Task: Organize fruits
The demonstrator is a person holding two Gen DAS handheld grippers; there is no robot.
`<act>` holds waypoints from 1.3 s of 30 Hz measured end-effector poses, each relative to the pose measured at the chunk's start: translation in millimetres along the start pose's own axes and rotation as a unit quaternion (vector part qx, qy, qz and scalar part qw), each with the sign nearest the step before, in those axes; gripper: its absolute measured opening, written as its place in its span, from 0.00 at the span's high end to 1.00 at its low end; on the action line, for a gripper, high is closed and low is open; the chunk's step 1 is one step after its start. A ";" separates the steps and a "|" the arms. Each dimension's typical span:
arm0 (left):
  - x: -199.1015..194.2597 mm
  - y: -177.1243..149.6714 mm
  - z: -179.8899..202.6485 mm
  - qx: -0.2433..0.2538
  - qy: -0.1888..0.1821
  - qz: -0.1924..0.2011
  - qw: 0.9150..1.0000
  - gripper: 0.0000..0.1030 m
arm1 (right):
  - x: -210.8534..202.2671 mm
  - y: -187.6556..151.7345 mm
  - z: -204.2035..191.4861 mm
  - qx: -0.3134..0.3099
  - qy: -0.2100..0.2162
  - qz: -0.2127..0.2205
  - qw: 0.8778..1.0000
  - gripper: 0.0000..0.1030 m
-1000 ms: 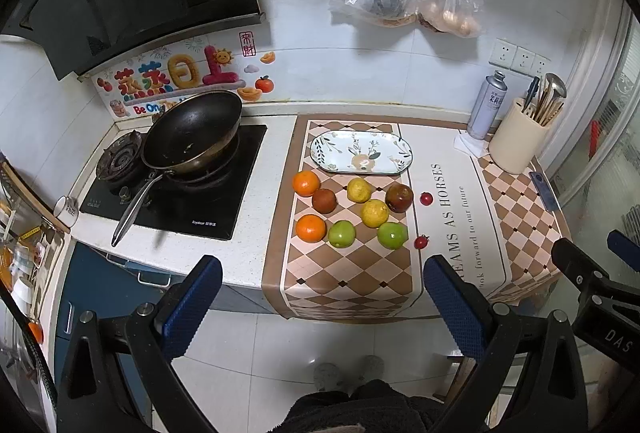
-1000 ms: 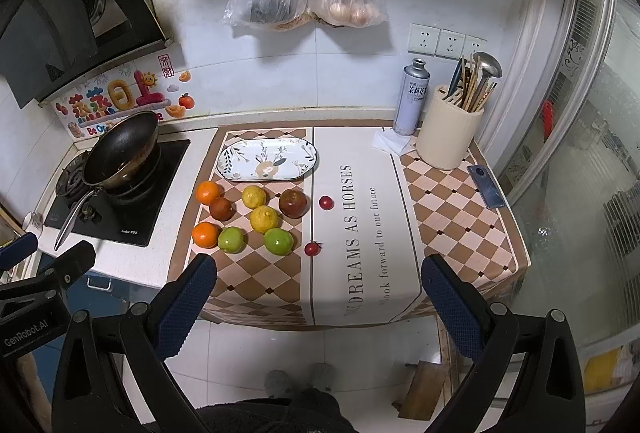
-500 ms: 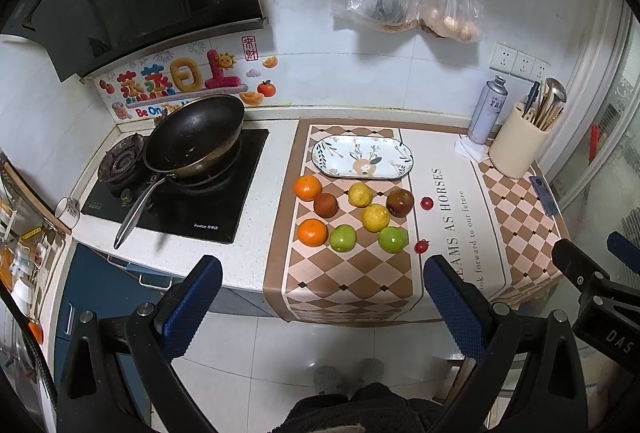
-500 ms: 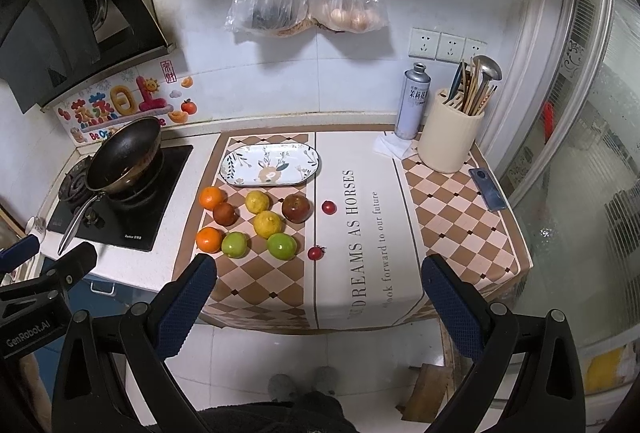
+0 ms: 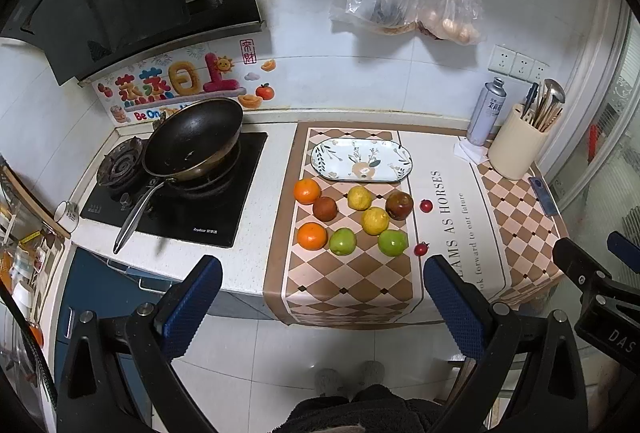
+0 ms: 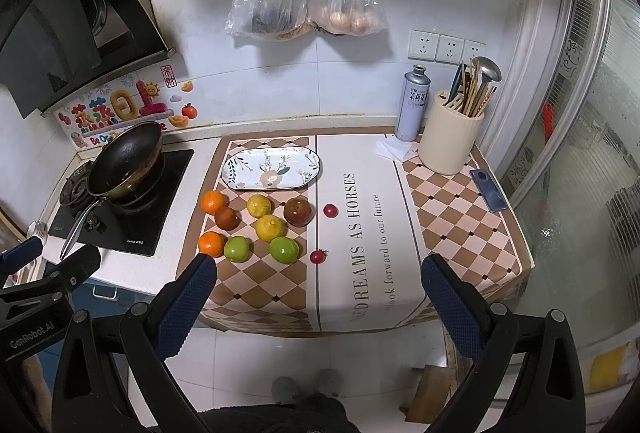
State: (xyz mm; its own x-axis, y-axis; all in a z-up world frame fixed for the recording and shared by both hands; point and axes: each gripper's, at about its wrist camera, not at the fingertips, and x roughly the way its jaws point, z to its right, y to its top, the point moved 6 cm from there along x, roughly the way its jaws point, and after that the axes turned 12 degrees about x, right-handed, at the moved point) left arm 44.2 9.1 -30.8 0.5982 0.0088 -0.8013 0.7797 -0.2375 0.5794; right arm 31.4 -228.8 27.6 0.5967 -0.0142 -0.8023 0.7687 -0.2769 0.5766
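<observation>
From where I stand, both grippers have drifted a little closer to the counter over the last second, the fruit now sitting slightly larger in each view; nothing on the mat has moved, so the sorting has not begun. Taking the oval plate (image 5: 361,164) as the marker and reading left to right: far left of it the wok (image 5: 192,138) sits on the stove; just in front of the plate lie two oranges (image 5: 307,191), a brown fruit (image 5: 325,208), two green fruits (image 5: 343,241), two lemons (image 5: 359,198) and a dark red apple (image 5: 399,205), loosely clustered; two cherry tomatoes (image 5: 426,206) lie just right of that cluster; well right of the plate stands the utensil holder (image 5: 517,149). The left gripper (image 5: 320,307) hangs short of the counter edge, fingers spread wide, holding nothing; the right gripper (image 6: 318,303) likewise, fingers apart and empty. I judge this the approach, the plate bare and every fruit yet to be placed.
</observation>
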 end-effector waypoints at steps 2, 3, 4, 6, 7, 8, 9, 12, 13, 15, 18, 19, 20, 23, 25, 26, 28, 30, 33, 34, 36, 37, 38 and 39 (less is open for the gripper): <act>-0.2 0.5 0.0 0.000 0.000 0.000 1.000 0.00 | 0.2 -0.4 -0.1 0.000 0.001 0.000 1.000 0.00; -0.1 1.5 0.0 0.000 0.000 0.000 1.000 0.00 | 0.3 -0.5 -0.2 0.000 0.001 0.000 1.000 0.00; -0.2 -0.2 0.5 0.000 0.000 0.001 1.000 0.00 | 0.4 -0.7 -0.2 0.000 0.000 0.000 1.000 0.00; 0.0 0.6 0.9 0.000 0.000 0.001 1.000 0.00 | 0.4 -1.0 0.2 0.001 0.001 0.001 1.000 0.00; -0.1 -0.5 1.2 -0.001 0.000 0.001 1.000 0.00 | 0.4 -1.0 0.2 0.002 0.001 0.001 1.000 0.00; 0.0 -0.6 1.6 -0.001 0.001 0.002 1.000 0.00 | 1.3 -0.9 -0.9 0.005 0.002 0.003 1.000 0.00; 0.0 -0.7 1.6 -0.001 0.002 0.003 1.000 0.00 | 2.1 -0.7 -1.9 0.008 0.003 0.005 1.000 0.00; 4.1 8.7 -2.7 -0.005 0.011 0.015 1.000 0.00 | 10.2 1.0 -7.4 0.027 0.022 0.019 0.999 0.00; 6.9 12.0 -6.1 -0.008 0.020 0.021 1.000 0.00 | 14.8 1.1 -8.7 0.033 0.027 0.023 0.999 0.00; 17.4 20.7 -16.2 -0.013 0.036 0.032 0.999 0.00 | 29.7 -1.5 -14.1 0.041 0.030 0.021 0.999 0.00; 41.4 27.7 -29.0 -0.010 0.064 0.033 0.997 0.00 | 58.2 -4.7 -20.8 0.059 0.036 0.001 0.998 0.00; 50.9 28.2 -33.3 -0.010 0.069 0.029 0.997 0.00 | 67.8 -6.0 -22.3 0.064 0.040 -0.007 0.997 0.00; 61.3 29.2 -37.9 -0.012 0.070 0.024 0.997 0.00 | 81.1 -7.5 -23.9 0.069 0.040 -0.020 0.997 0.00; 94.3 26.2 -57.0 -0.021 0.075 0.002 0.997 0.00 | 118.8 -10.5 -27.0 0.074 0.035 -0.055 0.995 0.00; 118.2 22.7 -69.8 -0.028 0.071 -0.020 0.997 0.00 | 145.9 -10.3 -29.1 0.079 0.037 -0.076 0.993 0.00; 131.9 22.3 -74.7 -0.034 0.065 -0.033 0.997 0.00 | 163.1 -9.7 -28.5 0.081 0.035 -0.086 0.992 0.00; 161.2 22.8 -81.4 -0.041 0.053 -0.063 0.996 0.00 | 195.3 -6.9 -27.4 0.085 0.032 -0.106 0.990 0.00; 186.4 22.9 -86.5 -0.045 0.051 -0.088 0.994 0.00 | 226.3 -3.3 -24.9 0.089 0.032 -0.126 0.988 0.00; 229.9 29.6 -91.3 -0.046 0.052 -0.124 0.990 0.00 | 288.1 5.2 -20.7 0.100 0.034 -0.167 0.980 0.00; 245.7 32.9 -93.5 -0.048 0.049 -0.136 0.988 0.00 | 303.7 7.8 -17.8 0.103 0.035 -0.178 0.978 0.00; 278.3 37.3 -95.6 -0.057 0.039 -0.164 0.984 0.01 | 345.6 12.9 -15.1 0.112 0.036 -0.205 0.972 0.00; 295.3 39.1 -97.1 -0.063 0.032 -0.181 0.981 0.01 | 360.8 15.6 -13.1 0.115 0.036 -0.213 0.969 0.01; 310.3 40.5 -98.2 -0.069 0.024 -0.195 0.978 0.02 | 380.9 17.0 -12.5 0.120 0.035 -0.227 0.966 0.01; 325.1 41.7 -98.9 -0.077 0.012 -0.209 0.975 0.03 | 397.0 17.7 -12.2 0.124 0.035 -0.238 0.963 0.03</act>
State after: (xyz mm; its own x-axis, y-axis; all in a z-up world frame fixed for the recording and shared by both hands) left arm 289.5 98.1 -252.4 0.2241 0.0967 -0.9698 0.9739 -0.0592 0.2192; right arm 284.6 -227.6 -278.8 0.2113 0.2339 -0.9490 0.8857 -0.4564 0.0847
